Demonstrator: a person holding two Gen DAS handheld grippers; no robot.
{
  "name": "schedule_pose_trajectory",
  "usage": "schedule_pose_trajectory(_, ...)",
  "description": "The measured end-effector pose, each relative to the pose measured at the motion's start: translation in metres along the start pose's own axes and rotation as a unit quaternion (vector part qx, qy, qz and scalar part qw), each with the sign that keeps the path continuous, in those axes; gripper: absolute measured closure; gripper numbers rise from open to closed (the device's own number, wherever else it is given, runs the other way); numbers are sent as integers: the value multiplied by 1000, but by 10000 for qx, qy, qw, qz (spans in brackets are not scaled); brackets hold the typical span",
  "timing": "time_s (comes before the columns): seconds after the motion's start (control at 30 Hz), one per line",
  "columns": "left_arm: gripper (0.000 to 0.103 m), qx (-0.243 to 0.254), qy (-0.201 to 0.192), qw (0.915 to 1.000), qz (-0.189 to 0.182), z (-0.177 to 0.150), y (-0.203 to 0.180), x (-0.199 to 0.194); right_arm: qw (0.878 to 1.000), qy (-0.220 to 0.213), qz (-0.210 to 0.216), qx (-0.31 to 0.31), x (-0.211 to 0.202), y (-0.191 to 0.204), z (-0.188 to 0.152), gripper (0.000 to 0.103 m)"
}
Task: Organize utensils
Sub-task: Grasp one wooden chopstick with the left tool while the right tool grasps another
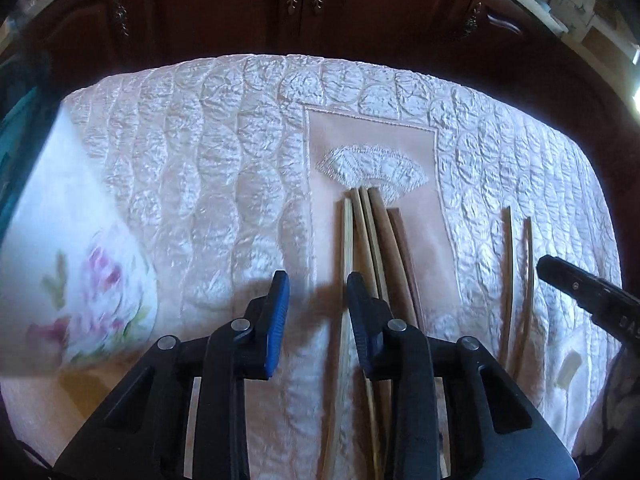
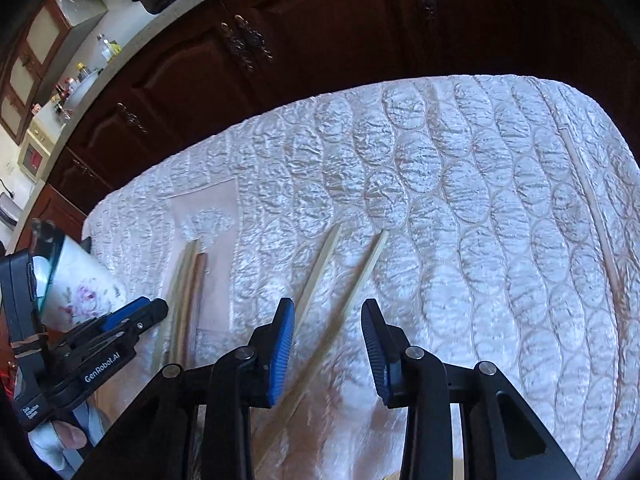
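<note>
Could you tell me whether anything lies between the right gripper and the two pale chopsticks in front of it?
Nothing visible does. The right gripper hangs open just above the two pale chopsticks on the quilted cloth; only bare cloth surrounds them. The left gripper and the grouped chopsticks lie off to the side.

Your quilted cloth (image 1: 224,152) is shiny pale pink-white with oval puffs, its plain panel (image 1: 404,168) peach; the chopsticks (image 1: 370,236) run pale tan to brown, the cup (image 2: 86,286) white with purple flowers, the cabinets (image 2: 320,40) dark red-brown
</note>
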State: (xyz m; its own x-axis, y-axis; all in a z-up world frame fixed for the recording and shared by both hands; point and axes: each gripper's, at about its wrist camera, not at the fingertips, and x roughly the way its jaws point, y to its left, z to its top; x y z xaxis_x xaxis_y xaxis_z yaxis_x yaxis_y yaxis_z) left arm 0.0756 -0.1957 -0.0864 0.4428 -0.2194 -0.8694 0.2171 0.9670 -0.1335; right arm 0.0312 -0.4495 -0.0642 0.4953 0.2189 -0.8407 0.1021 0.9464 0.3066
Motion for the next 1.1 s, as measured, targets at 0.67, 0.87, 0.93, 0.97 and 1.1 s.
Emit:
schedule_pose_trajectory(0.67, 99, -81, 423, 9979, -493, -48, 32, -25, 9955, 628, 702, 58, -1, -20, -22, 98)
schedule_pose_trajectory(0.87, 95, -76, 496, 9978, -426, -44, 27, -21, 9961, 777, 340, -240, -1, -16, -35, 96)
schedule_pose_trajectory(0.93, 85, -72, 492, 9979, -412, -39, 26, -19, 9960, 790, 221, -360, 1, -8, -31, 92)
schedule_pose_trajectory(0.97, 84, -69, 490, 9979, -414, -36, 25, -16, 9958, 792, 167, -428, 4, -3, -28, 87)
schedule_pose_trajectory(1.1, 82, -8, 457, 9985, -291, -26, 21, -8, 9951, 835, 83, -514, 16, 3, -17, 84)
